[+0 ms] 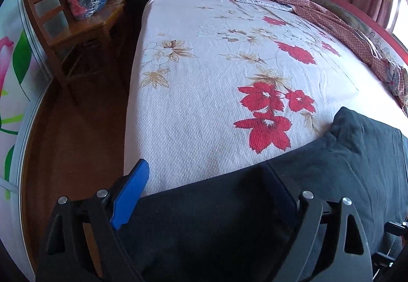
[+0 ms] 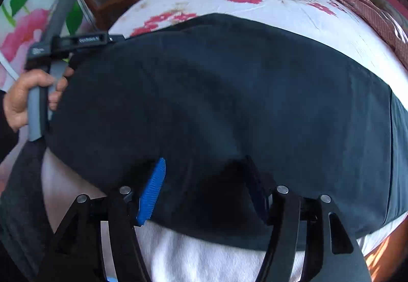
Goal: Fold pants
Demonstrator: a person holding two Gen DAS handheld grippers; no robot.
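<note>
Now the right gripper (image 2: 204,189) stands with its blue-padded jaws apart over the near edge of the dark pants (image 2: 229,108), nothing pinched between them, and the left gripper (image 1: 206,192) is spread wide too, its pads clear of the cloth beneath it. A hand (image 2: 20,101) grips the left tool's grey handle at the pants' left end. Folded in a broad band, the pants lie along the near edge of the flowered bed (image 1: 204,78), and a wooden chair (image 1: 74,27) stands beside the bed's far left corner.
</note>
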